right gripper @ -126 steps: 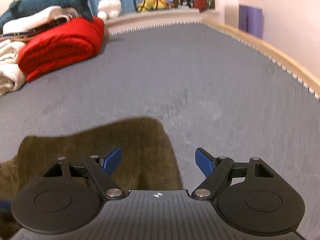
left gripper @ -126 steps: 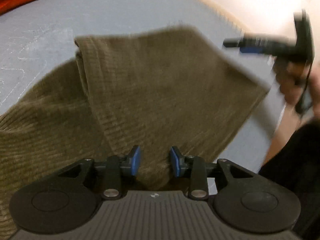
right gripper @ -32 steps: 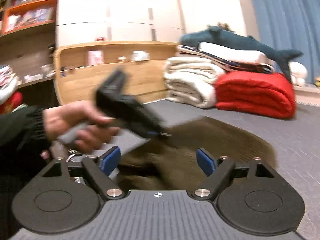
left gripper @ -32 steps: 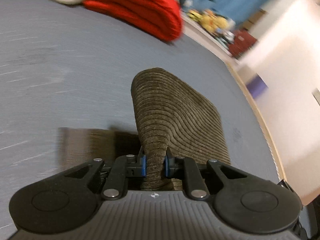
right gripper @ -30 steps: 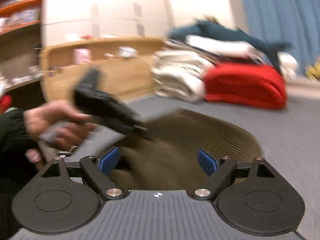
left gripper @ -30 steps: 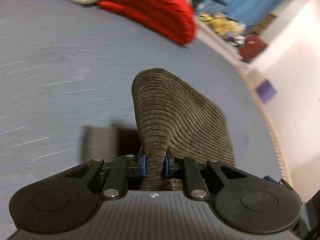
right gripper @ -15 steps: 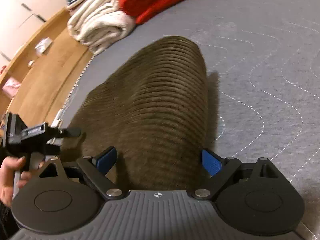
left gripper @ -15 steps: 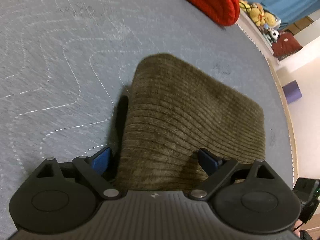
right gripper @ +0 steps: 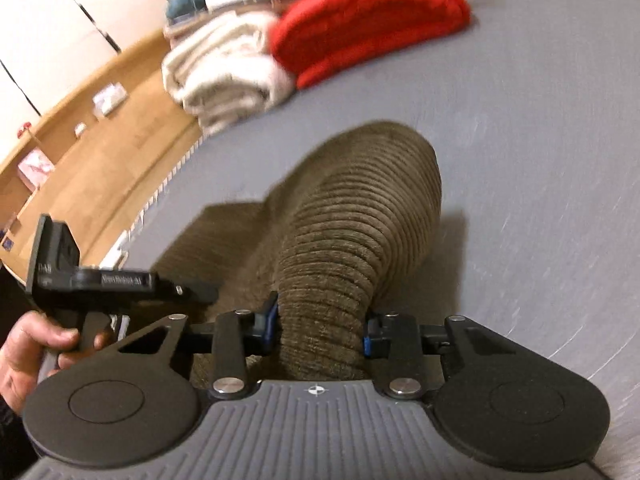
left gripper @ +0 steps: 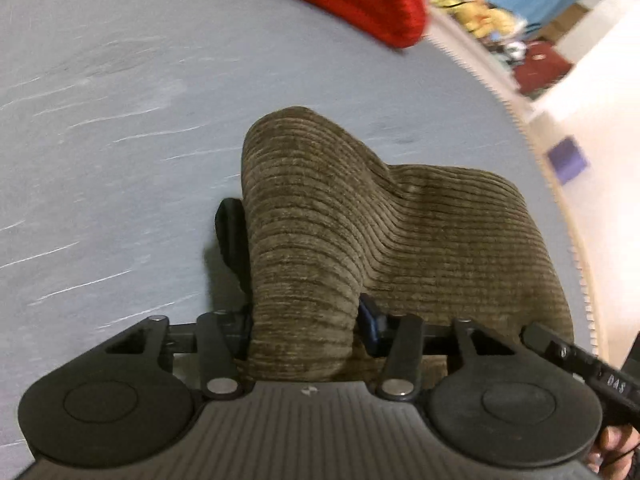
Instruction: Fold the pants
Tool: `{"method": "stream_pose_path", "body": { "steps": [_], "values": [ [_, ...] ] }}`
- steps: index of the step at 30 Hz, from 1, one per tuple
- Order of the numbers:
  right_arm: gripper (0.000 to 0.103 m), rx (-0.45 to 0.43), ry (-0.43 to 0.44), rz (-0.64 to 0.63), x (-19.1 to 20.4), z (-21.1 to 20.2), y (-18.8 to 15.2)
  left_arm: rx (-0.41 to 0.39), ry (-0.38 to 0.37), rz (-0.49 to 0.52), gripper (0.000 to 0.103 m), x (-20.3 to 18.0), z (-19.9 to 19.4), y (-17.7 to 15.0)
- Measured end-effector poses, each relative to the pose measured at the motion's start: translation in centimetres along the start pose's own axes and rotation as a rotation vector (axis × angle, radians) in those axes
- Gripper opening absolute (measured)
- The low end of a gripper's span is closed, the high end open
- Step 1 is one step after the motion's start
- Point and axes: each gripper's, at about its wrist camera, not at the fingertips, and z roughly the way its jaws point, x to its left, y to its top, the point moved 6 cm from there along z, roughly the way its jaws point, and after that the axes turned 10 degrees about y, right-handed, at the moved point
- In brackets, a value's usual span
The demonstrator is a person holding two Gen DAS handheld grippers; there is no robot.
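The left gripper (left gripper: 304, 322) was clamped on a thick bunch of olive-brown ribbed corduroy pants (left gripper: 400, 240), its blue-padded fingers (left gripper: 370, 320) pressed into the cloth on either side. From that pinch the fabric rose ahead in a rounded hump, its cords running crosswise in soft, blurred ridges, then sloped down to the right of the gripper into a flatter folded slab lying on the grey quilted mattress (left gripper: 120, 120).

The right gripper (right gripper: 320, 326) was likewise narrowed onto a gathered roll of the same pants (right gripper: 360, 220), blue pads (right gripper: 370, 338) biting both flanks of the cloth. Ahead of it the corduroy arched up in a domed ridge; to its left a lower layer lay flat on the mattress (right gripper: 540, 160), with the other gripper's black body (right gripper: 120, 280) and the bare hand (right gripper: 28, 352) holding it just beside.

Farther ahead of the right gripper sat a rolled red fleece blanket (right gripper: 368, 16) touching a stack of folded cream towels (right gripper: 224, 76), beyond them a wooden bed surround (right gripper: 100, 152).
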Motion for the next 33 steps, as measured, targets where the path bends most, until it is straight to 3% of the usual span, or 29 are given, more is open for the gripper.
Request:
{"method": "stream_pose_path", "body": {
  "steps": [5,13,15,17,19,21,24,25,27,29,31,33],
  "values": [
    [0.038,-0.146,-0.064,-0.074,-1.5,-6.1,3.4,-0.071,-0.106,0.055,0.048,-7.1,0.7,1.3],
    [0.038,-0.271,-0.229,-0.041,-8.8,-14.3,5.7,-0.071,-0.206,0.138,0.052,-18.4,5.5,0.9],
    [0.039,-0.272,-0.26,-0.012,-10.9,-15.3,6.1,-0.061,-0.149,0.165,0.058,-19.4,6.7,0.8],
    [0.042,-0.216,-0.311,0.028,-13.4,-15.3,6.2,-0.126,-0.011,0.223,0.06,-19.5,6.6,0.8],
    [0.05,-0.161,-0.43,0.1,-16.4,-15.2,5.6,-0.19,0.06,0.263,0.063,-19.2,5.8,1.2],
    [0.05,-0.18,-0.554,0.155,-18.4,-15.9,5.1,-0.226,0.053,0.248,0.063,-18.2,4.6,1.5],
    [0.05,-0.208,-0.534,0.145,-17.9,-16.4,5.3,-0.246,-0.032,0.267,0.062,-18.4,2.8,1.4],
    [0.051,-0.218,-0.52,0.114,-17.0,-16.4,5.5,-0.248,-0.065,0.298,0.061,-18.5,2.1,0.8],
    [0.053,-0.221,-0.485,0.019,-14.8,-16.3,5.5,-0.262,-0.121,0.394,0.048,-19.7,1.2,-0.6],
    [0.057,-0.2,-0.435,-0.09,-12.6,-15.9,5.3,-0.268,-0.161,0.527,0.022,-21.8,1.0,-2.8],
    [0.058,-0.155,-0.409,-0.197,-10.9,-14.9,4.3,-0.269,-0.178,0.633,0.015,-23.4,1.1,-4.8],
    [0.058,-0.064,-0.397,-0.27,-10.5,-12.9,3.3,-0.216,-0.193,0.708,0.013,-23.9,1.9,-6.8]
  ]
}}
